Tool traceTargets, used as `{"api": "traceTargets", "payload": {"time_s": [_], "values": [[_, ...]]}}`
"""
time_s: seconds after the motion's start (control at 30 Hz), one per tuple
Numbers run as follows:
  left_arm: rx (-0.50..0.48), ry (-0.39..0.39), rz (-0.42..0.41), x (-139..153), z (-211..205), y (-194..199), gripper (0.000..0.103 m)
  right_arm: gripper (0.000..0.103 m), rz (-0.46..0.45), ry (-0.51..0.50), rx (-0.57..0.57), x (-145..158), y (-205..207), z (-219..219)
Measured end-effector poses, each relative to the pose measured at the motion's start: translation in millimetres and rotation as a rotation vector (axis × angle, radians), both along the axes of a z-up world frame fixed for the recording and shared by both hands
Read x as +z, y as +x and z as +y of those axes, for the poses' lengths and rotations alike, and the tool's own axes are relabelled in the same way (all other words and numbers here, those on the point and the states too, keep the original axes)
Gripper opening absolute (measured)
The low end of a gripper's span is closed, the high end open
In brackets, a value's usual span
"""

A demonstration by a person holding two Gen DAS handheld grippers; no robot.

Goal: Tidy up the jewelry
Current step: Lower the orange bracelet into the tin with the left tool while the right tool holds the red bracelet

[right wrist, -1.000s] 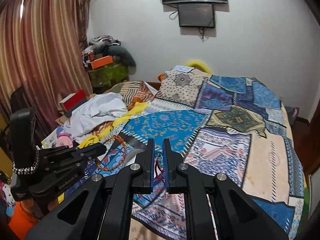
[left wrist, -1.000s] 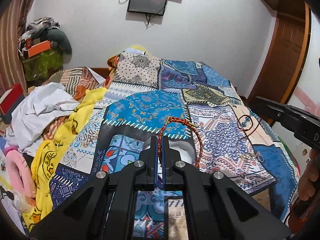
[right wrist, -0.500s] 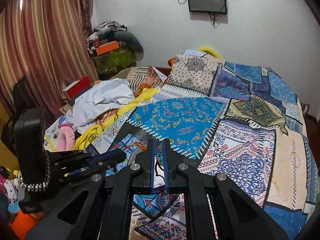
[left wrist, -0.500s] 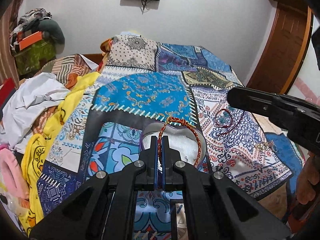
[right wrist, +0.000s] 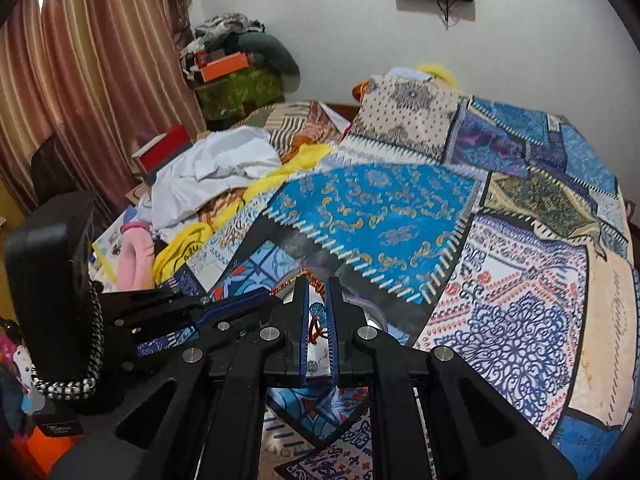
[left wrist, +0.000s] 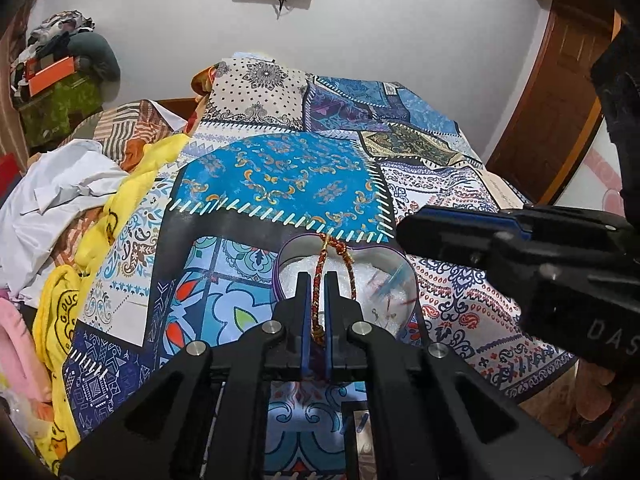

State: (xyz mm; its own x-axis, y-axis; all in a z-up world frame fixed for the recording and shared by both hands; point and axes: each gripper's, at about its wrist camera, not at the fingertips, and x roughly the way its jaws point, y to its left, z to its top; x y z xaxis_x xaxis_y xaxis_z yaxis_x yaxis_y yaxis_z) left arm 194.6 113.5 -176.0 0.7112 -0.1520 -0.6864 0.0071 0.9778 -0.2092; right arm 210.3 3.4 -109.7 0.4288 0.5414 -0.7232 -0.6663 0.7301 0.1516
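My left gripper [left wrist: 315,280] is shut on a red and gold beaded bracelet [left wrist: 352,270], which hangs over a heart-shaped box [left wrist: 378,276] with a purple rim and white lining on the bed. My right gripper [right wrist: 317,286] holds a small item with red cord [right wrist: 316,330] between its fingers, right above the same box [right wrist: 374,312]. In the left wrist view the right gripper [left wrist: 412,230] reaches in from the right over the box. Small pieces lie blurred inside the box.
A patchwork bedspread [left wrist: 280,176] covers the bed. White, yellow and pink clothes [left wrist: 72,208] are piled along its left side. A wooden door [left wrist: 560,92] stands at the right, a curtain [right wrist: 80,80] at the left. A beaded band [right wrist: 64,384] wraps the left gripper's body.
Both grippers have moved down and forward to the heart-shaped box. The bracelet loop now hangs over the box, and the right gripper has come in above it from the right.
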Motion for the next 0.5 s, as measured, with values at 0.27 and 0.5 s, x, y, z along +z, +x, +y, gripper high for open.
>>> {"api": "traceTargets", "payload": {"time_s": [0.27,0.5], "values": [[0.023,0.025,-0.018,12.7,2.2,-6.6,0.019,0.025,-0.005,0.011,-0.017,7.5,-0.9,-9.3],[0.026,0.046,-0.070,38.9,-2.4,-16.9,0.026,0.025,-0.048,0.031,-0.081,27.0,-3.0,-33.9]]}}
